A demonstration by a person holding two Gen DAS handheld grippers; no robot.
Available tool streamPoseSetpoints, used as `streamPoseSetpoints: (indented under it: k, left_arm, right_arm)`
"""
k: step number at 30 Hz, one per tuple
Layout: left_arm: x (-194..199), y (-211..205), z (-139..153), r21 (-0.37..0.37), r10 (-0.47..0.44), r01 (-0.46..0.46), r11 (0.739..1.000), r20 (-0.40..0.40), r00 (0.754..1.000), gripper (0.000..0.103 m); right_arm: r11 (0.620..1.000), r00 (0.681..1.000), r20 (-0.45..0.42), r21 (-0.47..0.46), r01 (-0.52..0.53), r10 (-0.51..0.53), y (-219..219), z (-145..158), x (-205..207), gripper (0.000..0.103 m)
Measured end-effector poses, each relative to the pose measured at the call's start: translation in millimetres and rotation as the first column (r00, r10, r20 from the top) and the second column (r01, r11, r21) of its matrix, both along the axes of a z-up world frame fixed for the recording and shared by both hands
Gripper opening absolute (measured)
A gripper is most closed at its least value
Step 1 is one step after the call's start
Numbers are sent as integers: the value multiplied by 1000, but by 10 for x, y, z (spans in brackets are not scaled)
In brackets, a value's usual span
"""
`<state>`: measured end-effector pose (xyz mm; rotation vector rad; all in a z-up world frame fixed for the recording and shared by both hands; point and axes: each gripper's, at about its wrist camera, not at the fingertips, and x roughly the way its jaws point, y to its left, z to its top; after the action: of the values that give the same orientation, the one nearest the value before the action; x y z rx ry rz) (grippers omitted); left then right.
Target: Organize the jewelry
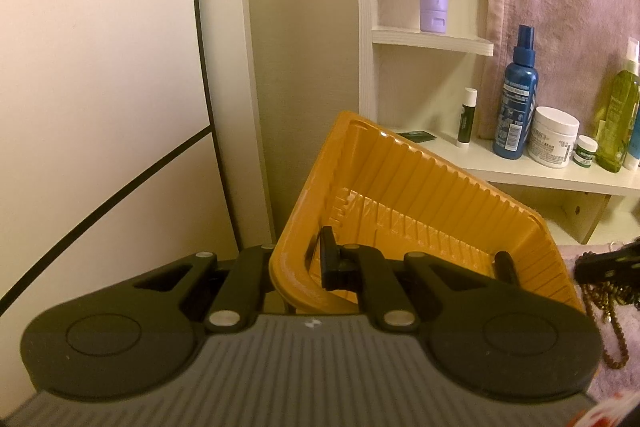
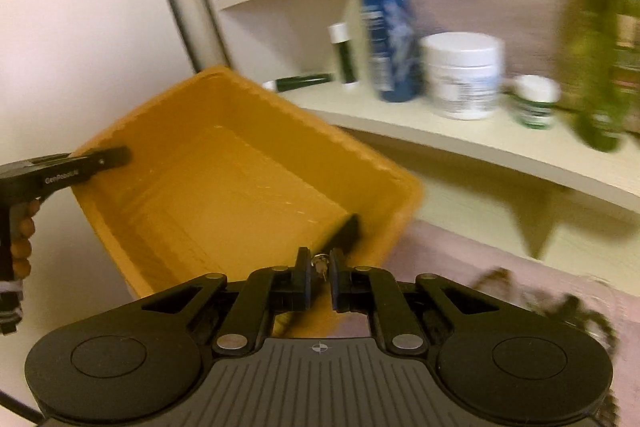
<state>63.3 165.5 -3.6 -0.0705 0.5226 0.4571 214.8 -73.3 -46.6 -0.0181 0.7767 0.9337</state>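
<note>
Holding the orange tray [image 1: 420,203] by its near-left rim, the left hand-held gripper [image 1: 320,263] is clenched on the tray wall: one pad sits inside the wall, the other outside. The tray is tilted, raised off the pink cloth surface [image 2: 460,259], with its open side facing both cameras.

The right hand-held gripper [image 2: 320,277] sits at the tray's near edge, pointing down toward the tray floor. Its jaws are nearly closed on a small metallic jewelry piece [image 2: 319,267], pinched between the pads.

Key relation: the tray opening lies directly ahead of and below the right hand-held gripper. The tray's long axis appears to run from the near-left corner, where the left hand-held gripper holds it, toward the far right. The right hand carries the piece; the left only steadies the receptacle. Judgement: the coming move requires the piece to clear the near rim before release over the tray floor.

Remaining jewelry, a beaded chain pile [image 1: 608,311], lies on the cloth to the right of the tray.

Visibility limits:
- The right wrist view is motion-blurred; the held piece cannot be identified by type.
- The chain pile is cut off at the frame edge in the left wrist view and smeared in the right.
- Whether the tray floor carries any items cannot be told.
- A dark bar [image 2: 340,231] lying over the tray's near wall is unclear.
</note>
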Motion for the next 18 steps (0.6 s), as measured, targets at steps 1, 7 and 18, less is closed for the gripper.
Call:
streamPoseSetpoints:
  k: [1, 7, 18]
  left_arm:
    - [-2, -4, 3, 1, -1, 1, 1000, -1, 1000, 8]
    - [9, 11, 1, 1, -4, 4, 1000, -12, 1000, 8]
    - [13, 11, -7, -1, 2, -2, 1000, -15, 1000, 8]
  right_arm:
    - [1000, 1000, -8, 3, -11, 11, 71, -17, 1, 9]
    - [998, 998, -29, -23, -52, 51, 422, -199, 41, 10]
    - [997, 999, -36, 66, 35, -33, 303, -123, 125, 44]
